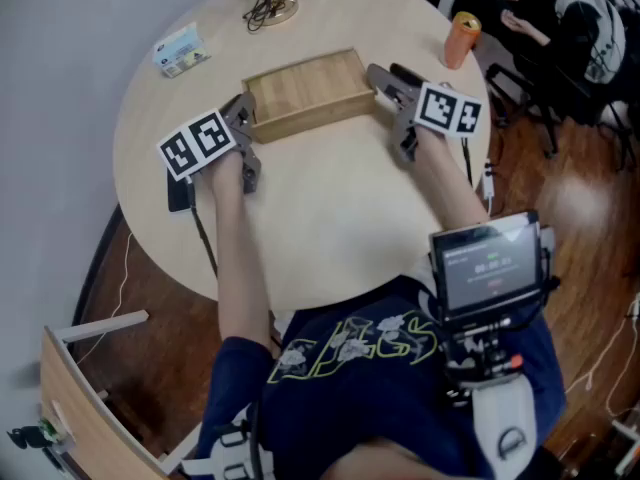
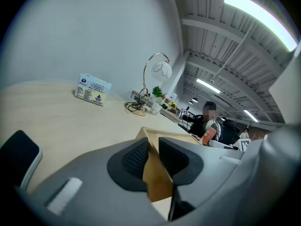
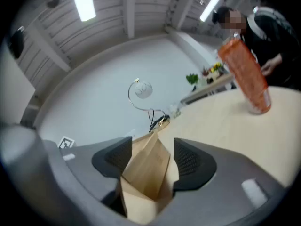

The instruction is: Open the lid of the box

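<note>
- Round pale table (image 1: 330,228) carries the wooden box (image 1: 308,92) near its middle, lid down.
- Left gripper (image 2: 150,161) pinches narrowly on the box's left end, likely to steady it.
- Right gripper (image 3: 153,159) stands wide around the right corner without pressing, probably lining up for the lid.
- Orange can (image 1: 461,40) stands well clear.

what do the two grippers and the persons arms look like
Both the left gripper and the right gripper have smooth grey bodies and jaws lined with black textured pads. Each carries a white cube printed with black square markers. The person wears a dark blue short-sleeved T-shirt with yellow-green lettering.
</note>
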{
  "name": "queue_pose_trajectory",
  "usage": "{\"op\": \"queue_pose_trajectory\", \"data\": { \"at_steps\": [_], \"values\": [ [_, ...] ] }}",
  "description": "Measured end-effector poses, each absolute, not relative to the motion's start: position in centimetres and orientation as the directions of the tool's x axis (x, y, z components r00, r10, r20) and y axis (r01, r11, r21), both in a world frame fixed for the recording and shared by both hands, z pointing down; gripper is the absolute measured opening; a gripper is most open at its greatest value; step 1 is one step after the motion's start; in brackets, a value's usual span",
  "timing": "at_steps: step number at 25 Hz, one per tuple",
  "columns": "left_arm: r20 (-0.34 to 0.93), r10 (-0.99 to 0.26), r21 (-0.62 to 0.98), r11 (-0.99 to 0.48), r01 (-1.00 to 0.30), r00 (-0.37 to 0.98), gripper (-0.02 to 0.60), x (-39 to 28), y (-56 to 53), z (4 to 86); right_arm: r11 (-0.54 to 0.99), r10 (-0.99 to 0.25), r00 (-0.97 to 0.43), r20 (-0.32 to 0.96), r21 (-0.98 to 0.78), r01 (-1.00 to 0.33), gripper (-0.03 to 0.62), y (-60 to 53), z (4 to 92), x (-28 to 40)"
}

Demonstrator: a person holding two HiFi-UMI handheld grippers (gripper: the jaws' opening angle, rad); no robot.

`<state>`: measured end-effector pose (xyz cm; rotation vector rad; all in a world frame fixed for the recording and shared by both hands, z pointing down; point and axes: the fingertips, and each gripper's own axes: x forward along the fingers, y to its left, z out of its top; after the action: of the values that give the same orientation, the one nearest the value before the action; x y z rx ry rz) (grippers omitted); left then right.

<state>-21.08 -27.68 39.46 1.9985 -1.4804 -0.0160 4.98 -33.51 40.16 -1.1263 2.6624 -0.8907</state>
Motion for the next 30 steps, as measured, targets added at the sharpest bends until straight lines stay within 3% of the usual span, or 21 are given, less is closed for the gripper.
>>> {"op": "queue_pose_trajectory", "data": {
  "at_steps": [3, 4, 5, 8, 14, 21, 22, 23, 26, 28, 30],
  "values": [
    [0.362, -0.865, 0.491, -0.14, -0.86, 0.347, 0.074, -21.3, -27.6, 39.5, 0.528, -0.547, -0.81, 0.21, -0.665, -0.529, 0.201, -34.5, 41.6, 1.7],
    [0.362, -0.868, 0.49, -0.134, -0.861, 0.341, 0.072, -21.4, -27.6, 39.5, 0.53, -0.517, -0.826, 0.224, -0.674, -0.515, 0.128, -34.7, 41.6, 1.0],
    [0.361, -0.87, 0.489, -0.129, -0.863, 0.335, 0.072, -21.5, -27.6, 39.5, 0.532, -0.504, -0.831, 0.236, -0.674, -0.513, 0.115, -34.8, 41.5, 0.8],
    [0.358, -0.879, 0.475, -0.12, -0.872, 0.315, 0.063, -21.7, -27.6, 39.6, 0.509, -0.544, -0.805, 0.238, -0.669, -0.542, 0.1, -35.8, 41.6, 3.6],
    [0.348, -0.886, 0.47, -0.118, -0.875, 0.307, 0.055, -21.9, -28.0, 39.5, 0.352, -0.726, -0.67, 0.156, -0.752, -0.557, 0.074, -37.6, 42.0, 16.2],
    [0.26, -0.924, 0.487, -0.125, -0.864, 0.281, 0.031, -22.8, -28.0, 38.6, 0.323, -0.81, -0.561, 0.169, -0.67, -0.668, 0.075, -36.5, 41.4, 18.0],
    [0.209, -0.94, 0.482, -0.14, -0.865, 0.269, 0.029, -23.3, -27.6, 37.8, 0.324, -0.841, -0.514, 0.171, -0.602, -0.73, 0.125, -36.1, 40.7, 18.7],
    [0.146, -0.955, 0.47, -0.163, -0.867, 0.259, 0.029, -23.7, -26.8, 36.7, 0.316, -0.876, -0.455, 0.162, -0.519, -0.794, 0.2, -35.5, 39.8, 19.6],
    [-0.067, -0.936, 0.352, -0.346, -0.87, 0.345, 0.028, -22.9, -22.7, 33.0, 0.353, -0.919, -0.387, 0.077, -0.276, -0.894, 0.213, -31.5, 36.2, 19.0],
    [-0.176, -0.833, 0.21, -0.552, -0.807, 0.524, 0.028, -19.4, -18.8, 31.6, 0.542, -0.836, -0.549, -0.007, -0.164, -0.824, 0.137, -27.5, 33.9, 14.1],
    [-0.178, -0.675, 0.09, -0.736, -0.671, 0.716, 0.028, -14.9, -15.3, 32.4, 0.766, -0.642, -0.763, -0.069, -0.098, -0.636, 0.074, -23.3, 33.1, 7.6]
  ]
}}
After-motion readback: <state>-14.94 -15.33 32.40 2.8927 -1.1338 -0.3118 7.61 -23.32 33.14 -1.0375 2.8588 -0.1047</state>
